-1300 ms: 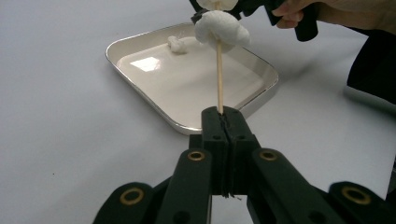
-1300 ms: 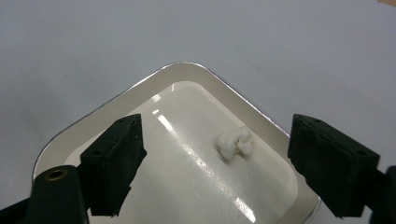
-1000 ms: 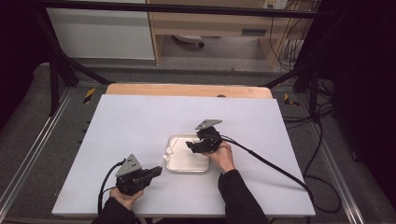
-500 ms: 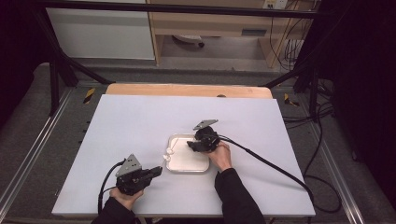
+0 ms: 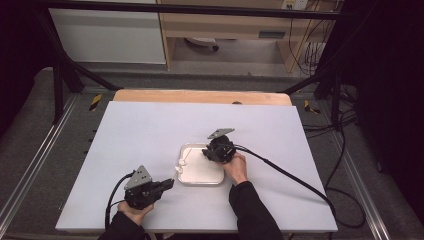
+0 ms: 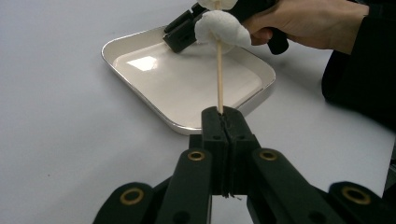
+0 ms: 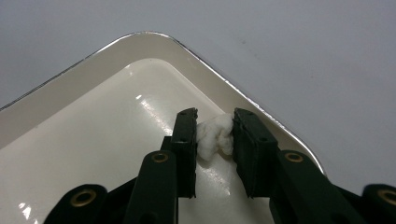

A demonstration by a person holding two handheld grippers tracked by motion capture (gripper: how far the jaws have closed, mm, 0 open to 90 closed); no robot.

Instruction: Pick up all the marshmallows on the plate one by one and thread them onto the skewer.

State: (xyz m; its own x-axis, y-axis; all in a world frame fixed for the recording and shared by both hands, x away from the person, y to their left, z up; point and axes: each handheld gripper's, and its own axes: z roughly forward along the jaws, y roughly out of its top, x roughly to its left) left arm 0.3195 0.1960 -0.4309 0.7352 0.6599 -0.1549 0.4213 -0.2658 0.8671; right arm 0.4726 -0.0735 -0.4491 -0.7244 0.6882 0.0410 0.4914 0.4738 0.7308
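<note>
My left gripper (image 6: 223, 116) is shut on the foot of a thin wooden skewer (image 6: 219, 74). The skewer stands up over the white tray (image 6: 187, 88) with a white marshmallow (image 6: 219, 28) threaded near its top. In the high view this gripper (image 5: 170, 184) lies at the tray's near left corner. My right gripper (image 7: 214, 126) reaches into the far right corner of the tray (image 7: 116, 140). Its jaws have just been closing, and both pads now press on a loose marshmallow (image 7: 214, 137). From above, the right gripper (image 5: 206, 154) sits over the tray (image 5: 200, 183).
The tray lies mid-table on a white board (image 5: 150, 130) with a wooden strip (image 5: 200, 96) along its far edge. A black cable (image 5: 290, 175) trails right from the right gripper. The person's right hand (image 6: 303, 18) is beyond the skewer.
The right gripper has shifted a little over the tray's far right corner. The left gripper and skewer have kept still.
</note>
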